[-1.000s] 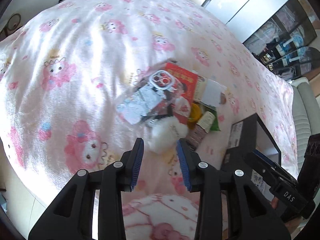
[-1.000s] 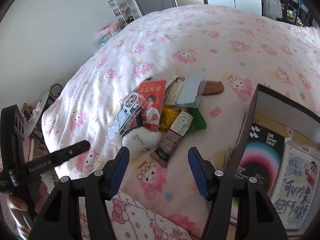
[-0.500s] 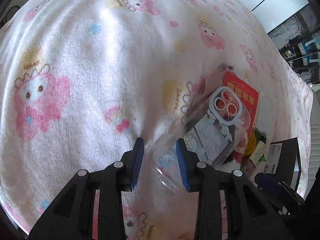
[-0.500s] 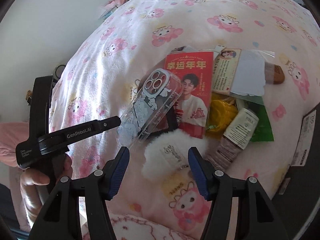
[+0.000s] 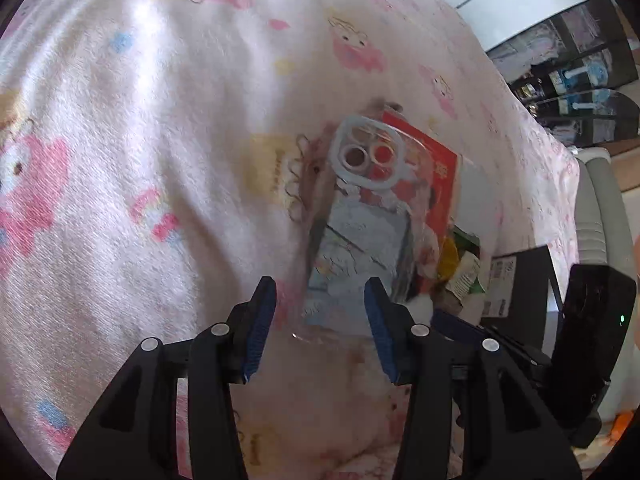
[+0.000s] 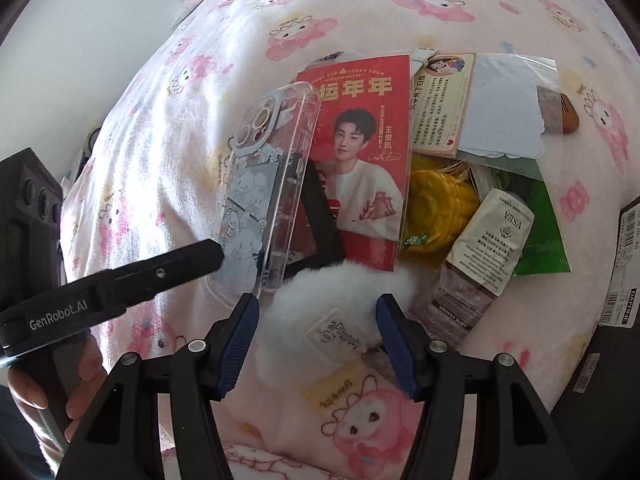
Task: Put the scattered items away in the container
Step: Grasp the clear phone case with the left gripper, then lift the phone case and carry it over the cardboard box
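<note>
Straddling the clear phone case (image 5: 352,240), the left gripper (image 5: 320,308) has its jaws spread — nothing clamped. The right gripper (image 6: 318,340), jaws parted, flanks the white puff (image 6: 340,304) on the blanket (image 6: 200,80) beside the box (image 6: 624,320).

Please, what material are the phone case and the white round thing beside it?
The phone case looks like clear glossy plastic: the blanket shows through it and its edges shine. The white puff looks like soft fluffy fibre, perhaps plush, with a sewn fabric label; exact fibre is unclear.

bedroom at home: cartoon-print bedspread (image 6: 360,8).
</note>
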`<action>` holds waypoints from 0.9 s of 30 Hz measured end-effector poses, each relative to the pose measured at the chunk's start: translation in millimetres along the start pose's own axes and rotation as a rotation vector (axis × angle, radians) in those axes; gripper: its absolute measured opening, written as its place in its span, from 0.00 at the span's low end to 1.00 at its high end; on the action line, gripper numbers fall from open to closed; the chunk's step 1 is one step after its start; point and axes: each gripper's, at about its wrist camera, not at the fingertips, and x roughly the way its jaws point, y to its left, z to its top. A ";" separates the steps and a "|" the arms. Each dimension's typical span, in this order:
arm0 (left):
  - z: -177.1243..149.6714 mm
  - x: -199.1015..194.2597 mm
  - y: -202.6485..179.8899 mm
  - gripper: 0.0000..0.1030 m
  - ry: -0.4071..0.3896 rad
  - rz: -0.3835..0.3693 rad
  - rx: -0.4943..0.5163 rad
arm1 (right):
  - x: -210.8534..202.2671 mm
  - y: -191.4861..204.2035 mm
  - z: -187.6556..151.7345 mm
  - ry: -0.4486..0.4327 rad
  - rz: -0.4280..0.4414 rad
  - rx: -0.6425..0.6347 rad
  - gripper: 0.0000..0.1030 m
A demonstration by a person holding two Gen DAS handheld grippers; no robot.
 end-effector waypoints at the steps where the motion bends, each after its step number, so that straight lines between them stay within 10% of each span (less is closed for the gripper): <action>1: 14.1 4.1 3.5 0.45 -0.011 0.041 -0.021 | 1.8 0.8 2.5 -0.004 -0.004 0.001 0.56; 7: 24.3 30.4 10.9 0.44 0.059 -0.041 -0.063 | 20.6 7.3 15.3 0.005 0.014 -0.014 0.56; 14: 2.7 18.4 -26.8 0.43 0.098 -0.159 0.010 | -9.9 -0.4 1.9 -0.079 0.042 -0.011 0.29; 20: -16.1 -0.4 -64.1 0.42 0.067 -0.116 0.104 | -37.8 -9.2 -21.5 -0.092 0.041 -0.008 0.27; 27: -6.4 -2.5 -29.0 0.42 0.019 -0.057 -0.011 | -46.4 -23.7 -19.9 -0.065 0.057 0.018 0.28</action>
